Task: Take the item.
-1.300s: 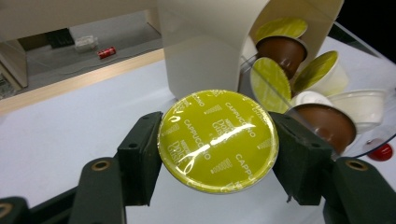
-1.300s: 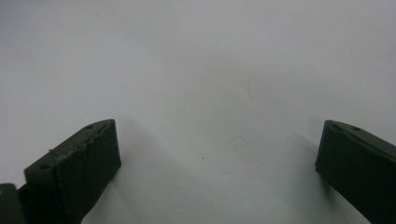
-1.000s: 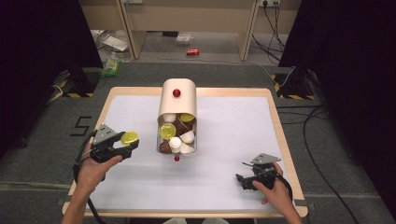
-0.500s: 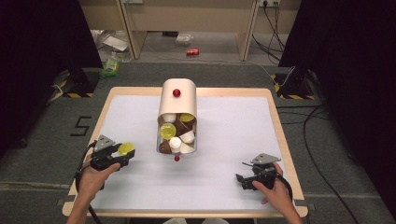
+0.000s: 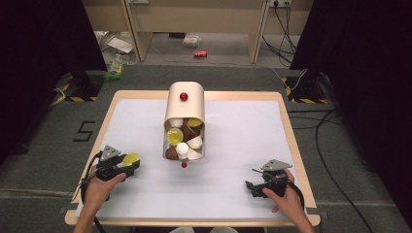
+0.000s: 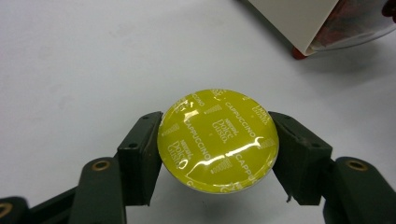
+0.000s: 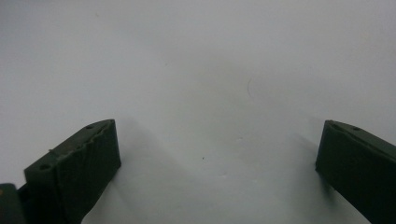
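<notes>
One capsule gripped | left gripper [image 6: 217,154] clamps yellow-lidded cappuccino capsule [image 6: 217,140] by its rim, lower centre of left gripper view, just above white table [image 5: 233,189] | right gripper [image 5: 257,187] wide, empty, lower right | dispenser [image 5: 184,121] centre, well apart | advice: lower level, seat base flat, then ease jaws apart.

Yellow capsule [image 6: 217,141], white lettering

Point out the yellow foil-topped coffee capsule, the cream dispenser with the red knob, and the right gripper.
yellow foil-topped coffee capsule [image 6: 218,140], left gripper view, foil lid centre.
cream dispenser with the red knob [image 5: 184,109], high view, curved top.
right gripper [image 5: 251,187], high view, between jaw tips.
</notes>
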Action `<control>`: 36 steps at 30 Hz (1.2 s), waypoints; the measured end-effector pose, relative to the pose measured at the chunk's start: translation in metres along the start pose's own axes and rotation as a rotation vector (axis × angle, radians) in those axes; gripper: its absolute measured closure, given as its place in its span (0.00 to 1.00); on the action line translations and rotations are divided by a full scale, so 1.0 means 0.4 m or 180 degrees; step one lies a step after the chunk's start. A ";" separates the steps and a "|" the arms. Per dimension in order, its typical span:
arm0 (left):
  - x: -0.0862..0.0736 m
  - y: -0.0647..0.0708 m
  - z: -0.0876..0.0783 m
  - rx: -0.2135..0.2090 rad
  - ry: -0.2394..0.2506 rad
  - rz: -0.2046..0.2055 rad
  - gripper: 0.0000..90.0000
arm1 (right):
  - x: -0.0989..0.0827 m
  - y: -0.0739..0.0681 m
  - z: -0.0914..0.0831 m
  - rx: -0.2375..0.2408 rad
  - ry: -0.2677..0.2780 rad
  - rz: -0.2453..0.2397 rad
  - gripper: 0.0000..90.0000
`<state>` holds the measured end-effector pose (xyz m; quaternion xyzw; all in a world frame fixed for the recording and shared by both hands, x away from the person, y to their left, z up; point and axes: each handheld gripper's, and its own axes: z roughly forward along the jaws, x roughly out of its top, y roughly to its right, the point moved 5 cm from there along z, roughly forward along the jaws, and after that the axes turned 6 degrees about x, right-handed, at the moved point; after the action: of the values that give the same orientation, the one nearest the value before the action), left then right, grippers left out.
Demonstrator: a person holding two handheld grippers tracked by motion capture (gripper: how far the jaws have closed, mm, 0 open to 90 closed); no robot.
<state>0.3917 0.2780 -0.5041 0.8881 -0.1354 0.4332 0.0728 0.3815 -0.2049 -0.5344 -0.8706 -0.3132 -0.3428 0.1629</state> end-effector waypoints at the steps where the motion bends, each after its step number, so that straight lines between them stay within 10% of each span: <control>1: -0.001 0.000 0.002 0.0010 -0.0005 0.0004 0.42 | 0.000 0.000 0.000 0.0000 0.0000 -0.0001 0.00; 25: -0.017 0.011 0.042 0.0024 -0.0043 0.0061 0.42 | 0.000 0.000 0.000 0.0001 0.0000 0.0000 0.00; 36: -0.025 0.021 0.028 -0.0013 -0.0061 0.0002 0.19 | 0.000 0.000 0.000 0.0001 0.0001 -0.0003 0.00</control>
<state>0.3919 0.2691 -0.5189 0.8920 -0.1373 0.4244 0.0731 0.3817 -0.2050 -0.5344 -0.8703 -0.3136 -0.3430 0.1630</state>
